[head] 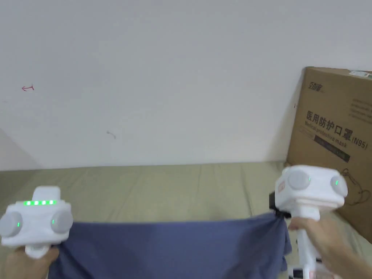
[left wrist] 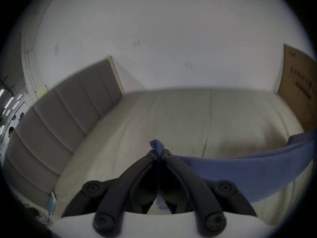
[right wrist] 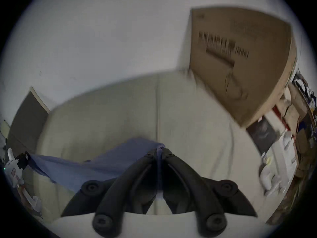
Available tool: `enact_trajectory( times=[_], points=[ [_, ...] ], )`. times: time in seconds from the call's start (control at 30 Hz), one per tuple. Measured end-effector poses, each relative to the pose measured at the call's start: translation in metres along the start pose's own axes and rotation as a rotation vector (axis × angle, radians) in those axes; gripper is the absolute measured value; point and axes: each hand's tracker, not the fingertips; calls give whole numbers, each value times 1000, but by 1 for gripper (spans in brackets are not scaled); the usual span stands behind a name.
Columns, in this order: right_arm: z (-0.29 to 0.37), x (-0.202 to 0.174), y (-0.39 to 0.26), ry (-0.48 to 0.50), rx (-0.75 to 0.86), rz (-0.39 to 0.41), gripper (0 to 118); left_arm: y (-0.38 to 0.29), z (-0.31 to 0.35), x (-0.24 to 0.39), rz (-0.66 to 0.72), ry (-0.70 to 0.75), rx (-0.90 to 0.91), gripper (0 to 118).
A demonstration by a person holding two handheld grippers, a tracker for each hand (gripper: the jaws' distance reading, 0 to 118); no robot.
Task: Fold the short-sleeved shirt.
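Blue shirt (head: 170,247) hangs stretched between your grippers, long edge running left to right above the bed (head: 163,189); left gripper (left wrist: 159,153) and right gripper (right wrist: 159,151) each seem clamped on a corner.

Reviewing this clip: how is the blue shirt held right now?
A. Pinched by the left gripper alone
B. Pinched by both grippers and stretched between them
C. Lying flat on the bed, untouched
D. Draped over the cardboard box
B. The left gripper and the right gripper each have their jaws closed on an edge of the shirt, which spans between them above the bed.
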Motion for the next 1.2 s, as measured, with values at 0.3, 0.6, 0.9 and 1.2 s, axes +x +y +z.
enact_trajectory(
  times=[0.3,0.6,0.9,1.2],
  points=[
    [-34,43,-80,28,-106,-39,5,-77,3,-11,-29,-31,-70,2],
    [91,70,-196,71,-79,2,5,-162,148,-77,-65,-98,-37,2],
    [181,132,-375,84,-161,-55,5,-317,249,-133,-54,-118,-137,2],
    [200,149,-424,91,-156,-117,5,-359,281,-143,-86,-162,-167,9]
  ],
)
